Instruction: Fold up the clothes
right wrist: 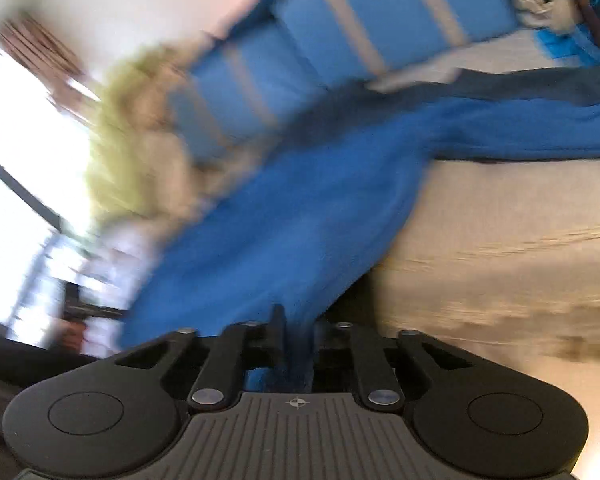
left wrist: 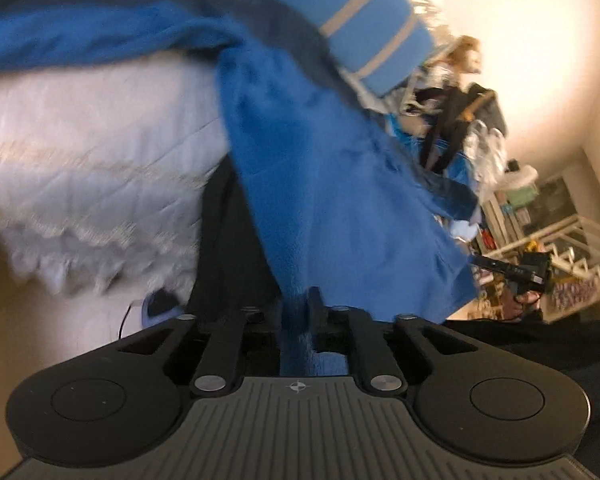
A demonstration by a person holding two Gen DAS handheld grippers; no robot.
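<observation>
A bright blue fleece garment (left wrist: pixel 332 200) hangs lifted above a white quilted bed cover (left wrist: pixel 92 168). My left gripper (left wrist: pixel 298 308) is shut on one edge of the garment, with cloth pinched between its black fingers. My right gripper (right wrist: pixel 298 324) is shut on another edge of the same blue garment (right wrist: pixel 284 220), which stretches away up and to the right over the bed cover (right wrist: pixel 500 220). The right gripper also shows far off in the left wrist view (left wrist: pixel 516 270). Both views are motion-blurred.
A blue pillow with grey stripes (left wrist: pixel 364 28) lies at the head of the bed, also in the right wrist view (right wrist: pixel 340 48). A heap of clothes and bags (left wrist: pixel 452 120) sits beside it. White shelving (left wrist: pixel 540 232) stands by the wall. A bright window (right wrist: pixel 16 152) is at left.
</observation>
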